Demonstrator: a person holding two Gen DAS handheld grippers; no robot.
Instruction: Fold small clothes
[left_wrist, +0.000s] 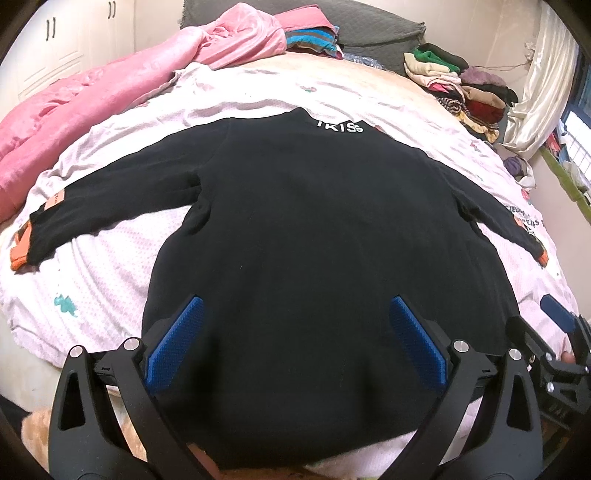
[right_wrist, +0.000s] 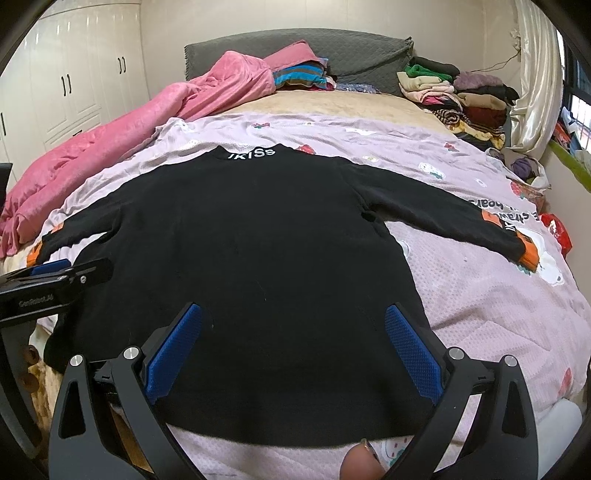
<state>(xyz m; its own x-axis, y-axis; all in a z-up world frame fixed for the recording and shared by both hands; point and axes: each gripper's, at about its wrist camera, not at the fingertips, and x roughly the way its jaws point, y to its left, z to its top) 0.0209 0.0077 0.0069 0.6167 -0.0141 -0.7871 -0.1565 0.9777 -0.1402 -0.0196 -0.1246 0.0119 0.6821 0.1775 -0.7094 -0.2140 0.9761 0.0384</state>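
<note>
A black sweater (left_wrist: 295, 229) lies flat and spread out on the bed's pink quilted cover (right_wrist: 480, 295), both sleeves stretched sideways, orange cuffs at the ends, white lettering at the collar. The left claw (left_wrist: 295, 343) hangs over its hem, blue pads wide apart and holding nothing. The right claw (right_wrist: 293, 347) is likewise wide open and empty above the hem. A pink blanket (right_wrist: 129, 140) is bunched along the left side; folded clothes (right_wrist: 461, 96) are stacked by the grey headboard (right_wrist: 351, 51).
</note>
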